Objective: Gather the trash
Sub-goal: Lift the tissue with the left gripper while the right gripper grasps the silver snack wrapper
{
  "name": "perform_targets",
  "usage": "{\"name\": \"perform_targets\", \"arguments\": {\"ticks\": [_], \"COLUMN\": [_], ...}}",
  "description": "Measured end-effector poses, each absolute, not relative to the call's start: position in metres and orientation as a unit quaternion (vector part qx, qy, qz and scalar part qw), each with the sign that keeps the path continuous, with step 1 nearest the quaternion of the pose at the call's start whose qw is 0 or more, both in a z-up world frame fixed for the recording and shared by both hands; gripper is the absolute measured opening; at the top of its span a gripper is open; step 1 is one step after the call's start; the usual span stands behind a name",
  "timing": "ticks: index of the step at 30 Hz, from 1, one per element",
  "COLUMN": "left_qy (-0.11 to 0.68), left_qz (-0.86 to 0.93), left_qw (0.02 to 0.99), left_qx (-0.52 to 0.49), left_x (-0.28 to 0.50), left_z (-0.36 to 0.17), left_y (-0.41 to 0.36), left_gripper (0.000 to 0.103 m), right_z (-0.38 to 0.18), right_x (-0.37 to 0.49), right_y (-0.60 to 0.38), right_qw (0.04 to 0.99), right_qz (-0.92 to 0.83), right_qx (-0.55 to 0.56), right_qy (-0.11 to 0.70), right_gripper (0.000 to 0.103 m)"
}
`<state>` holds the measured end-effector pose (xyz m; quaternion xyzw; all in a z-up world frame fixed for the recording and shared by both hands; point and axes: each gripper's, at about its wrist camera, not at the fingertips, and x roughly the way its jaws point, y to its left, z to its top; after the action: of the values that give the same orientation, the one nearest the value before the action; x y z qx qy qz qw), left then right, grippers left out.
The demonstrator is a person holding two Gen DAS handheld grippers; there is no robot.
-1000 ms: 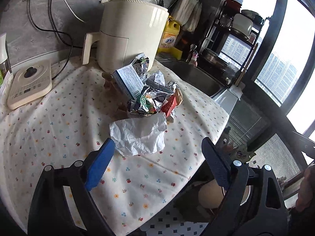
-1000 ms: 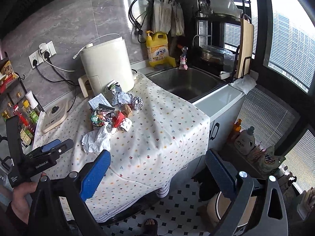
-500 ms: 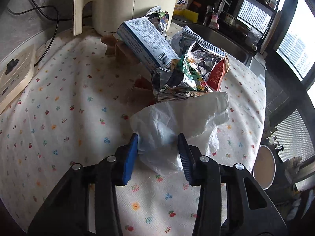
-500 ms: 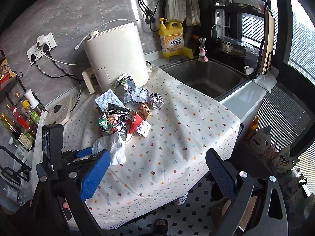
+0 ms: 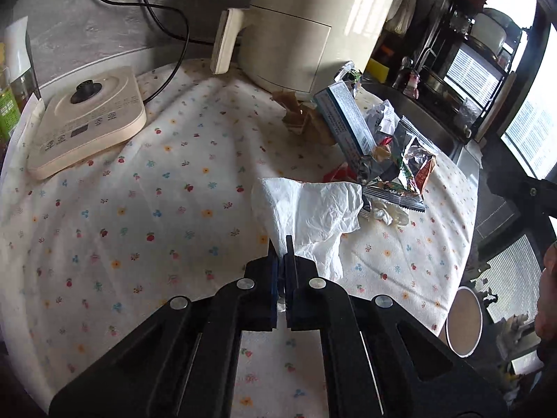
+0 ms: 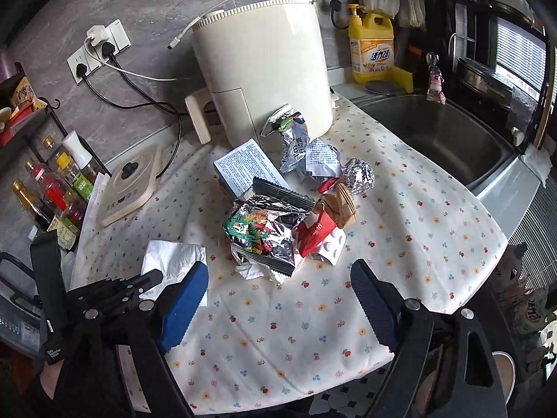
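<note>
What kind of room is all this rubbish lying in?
Most likely a home kitchen: a steel sink is set into the counter, a yellow dish soap bottle stands beside it, and a cream air fryer sits behind the trash pile.

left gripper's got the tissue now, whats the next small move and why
Probably lift the left gripper straight up a little. Its jaws are shut on one corner of the white tissue, while the rest still lies on the flowered cloth and touches the foil snack wrapper. A short lift should free it without dragging the pile. The right gripper is open and holds nothing.
</note>
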<state>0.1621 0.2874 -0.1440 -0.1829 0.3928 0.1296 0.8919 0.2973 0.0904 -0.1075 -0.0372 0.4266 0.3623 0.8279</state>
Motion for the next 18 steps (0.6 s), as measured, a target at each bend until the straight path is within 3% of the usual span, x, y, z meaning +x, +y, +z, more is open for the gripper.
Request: {"name": "perform_targets", "arguments": {"ticks": [13,14,15,16,17,18], "left_qy": [0.366,0.365,0.364,0.363,0.362,0.361], "left_qz": [0.191,0.193,0.195,0.195,0.196,0.195], "left_qw": [0.884,0.884,0.884,0.884,0.884,0.885], "left_qx": [-0.220,-0.220,-0.220,-0.220,-0.219,-0.219], "left_x": [0.115,0.114,0.114,0.114,0.114,0.115], "left_z": [-0.133,-0.132,-0.131,-0.131,-0.129,-0.128], "left_y": [0.320,0.320,0.321,0.320,0.319,0.317], "left_gripper": [0.004,0.004,0.004,0.004,0.004,0.004], "right_z": [-0.155,-0.156,-0.158,-0.159,-0.158,-0.155], "right_x": [0.341,0.343,0.346,0.348,0.349,0.349], "right_y": [0.167,0.168,0.168,0.167,0.164,0.160], "right_qw": [0.815,0.815,0.813,0.809,0.808,0.808], "right_qz": [0.330,0.329,0.331,0.332,0.335,0.337], "right_qx": [-0.060,-0.055,-0.050,-0.044,-0.036,-0.029], "right_qy": [0.473,0.473,0.477,0.483,0.484,0.483], "right_gripper": [0.082,0.075,0.061,0.058,0.045,0.041]}}
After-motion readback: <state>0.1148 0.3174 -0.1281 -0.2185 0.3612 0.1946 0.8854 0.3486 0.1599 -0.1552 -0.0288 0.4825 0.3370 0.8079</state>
